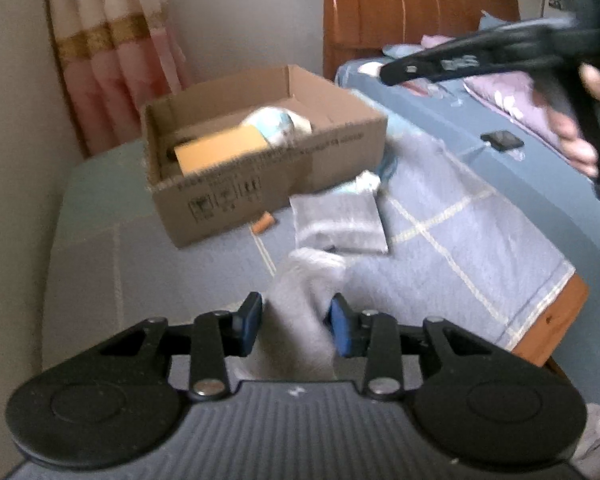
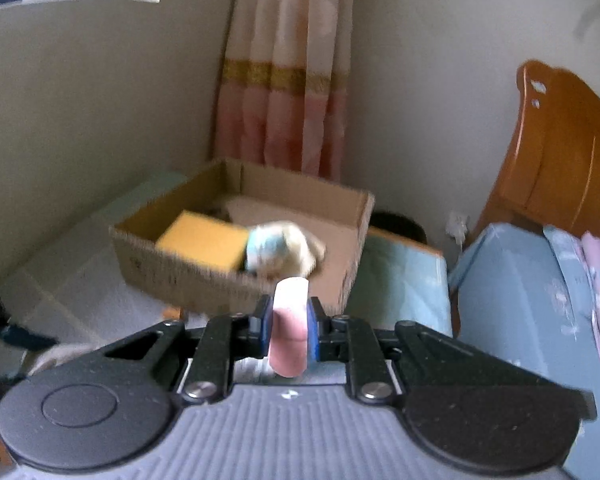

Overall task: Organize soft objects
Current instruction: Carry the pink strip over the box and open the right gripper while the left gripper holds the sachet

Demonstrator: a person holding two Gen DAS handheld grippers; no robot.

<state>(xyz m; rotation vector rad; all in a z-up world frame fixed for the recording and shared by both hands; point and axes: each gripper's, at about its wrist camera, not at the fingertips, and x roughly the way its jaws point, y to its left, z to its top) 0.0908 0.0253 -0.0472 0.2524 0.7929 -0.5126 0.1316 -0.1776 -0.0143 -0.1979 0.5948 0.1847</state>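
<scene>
Left gripper (image 1: 294,326): grasping a grey sock (image 1: 300,320), pads on either side of it, above the blue cloth (image 1: 459,248).
Right gripper (image 2: 288,330): clenched on a pink roll (image 2: 288,330) standing upright between the pads, just short of the box.
Folded grey cloth (image 1: 339,222): flat on the blue cloth, beside the box.
Box (image 1: 276,188): open cardboard, holding a yellow block (image 1: 220,150) and a pale plush (image 1: 278,124).
Curtain (image 2: 284,92): behind the box.
</scene>
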